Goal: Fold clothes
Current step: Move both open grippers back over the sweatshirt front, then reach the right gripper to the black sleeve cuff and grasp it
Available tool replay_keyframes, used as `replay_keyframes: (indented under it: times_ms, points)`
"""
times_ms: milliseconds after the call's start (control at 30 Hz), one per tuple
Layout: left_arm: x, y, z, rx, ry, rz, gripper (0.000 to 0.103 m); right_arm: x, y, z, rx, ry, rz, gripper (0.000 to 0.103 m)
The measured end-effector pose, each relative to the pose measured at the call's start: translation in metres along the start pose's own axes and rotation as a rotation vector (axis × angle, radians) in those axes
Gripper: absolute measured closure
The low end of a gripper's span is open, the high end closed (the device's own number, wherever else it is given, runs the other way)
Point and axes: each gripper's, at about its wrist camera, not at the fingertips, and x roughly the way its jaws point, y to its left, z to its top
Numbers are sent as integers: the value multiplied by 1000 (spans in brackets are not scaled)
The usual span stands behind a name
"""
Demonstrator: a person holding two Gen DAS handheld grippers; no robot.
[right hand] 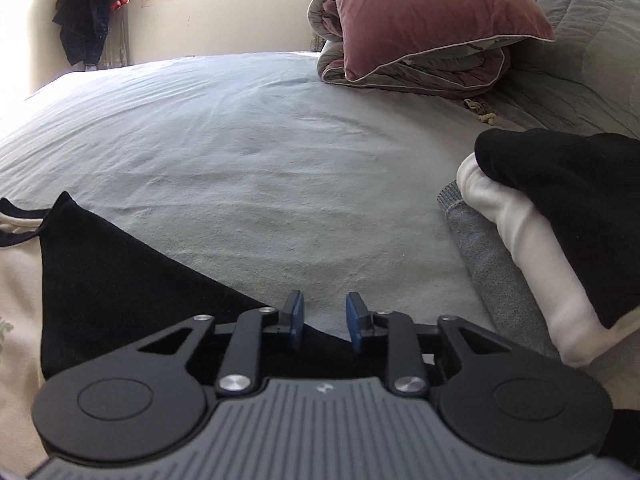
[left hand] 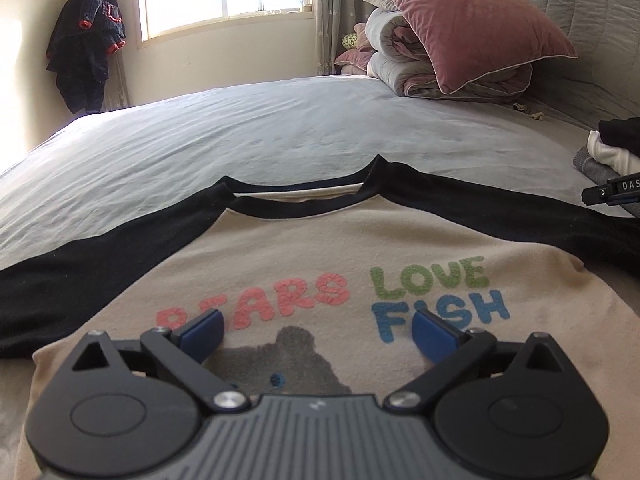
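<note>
Left wrist view looks along the left tongs (left hand: 316,330), whose blue pads (left hand: 202,330) stand wide apart with nothing between them, hovering over the chest of a raglan T-shirt (left hand: 320,248). That shirt lies flat and face up on the bed (left hand: 240,136), cream body with black sleeves, the print "BEARS LOVE FISH" (left hand: 360,300) just ahead of the pads and a grey bear under them. Its collar (left hand: 304,196) is straight ahead, so the body runs away from these tongs toward the neck, while the sleeves stretch crosswise, one off to the left (left hand: 60,288) and one off to the right (left hand: 540,216).

In the right wrist view the right tongs (right hand: 322,316) have their pads set narrow but not closed, gripping nothing that I can see. They sit right at the upper edge of the black right sleeve (right hand: 120,280), which spreads from under them down and to the left. I cannot tell whether the pads touch the cloth.

My reading is that a sleeve fold comes first, and the right tongs are much nearer to it: the sleeve's long axis runs sideways across them, so it would swing inward toward the print.

Close on the right of those tongs is a stack of folded clothes (right hand: 540,240), black over white over grey. Far ahead, a pink pillow (right hand: 420,16) leans on a rolled quilt (right hand: 440,76)
</note>
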Motion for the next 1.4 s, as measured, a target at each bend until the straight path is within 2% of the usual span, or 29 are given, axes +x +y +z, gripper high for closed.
replay_keyframes:
  times_ms: [67, 167, 300, 400, 500, 567, 833, 1167, 1400]
  points:
    - [-8, 1, -4, -5, -1, -3, 2, -20, 5, -8, 40, -22, 36, 47]
    - [-24, 3, -13, -18, -1, -4, 2, -47, 29, -22, 21, -32, 99, 46]
    - [-48, 6, -28, -33, 10, -2, 2, -79, 68, -42, 24, -54, 219, 34]
    - [-66, 9, -43, -47, 16, -2, 2, -95, 99, -58, -30, -49, 295, 29]
    - [-81, 13, -56, -60, 20, -2, 1, -107, 126, -79, -111, -32, 326, 27]
    - [-90, 14, -65, -69, 19, 0, 1, -113, 135, -93, -143, -20, 324, 26]
    - [-116, 16, -90, -106, 7, 19, 1, -137, 134, -125, -178, -14, 244, 3]
    - [-130, 16, -106, -139, -21, 30, 1, -152, 128, -147, -170, -44, 229, 1]
    - [-134, 9, -109, -107, -6, 58, 1, -153, 129, -149, -157, -11, 215, 0]
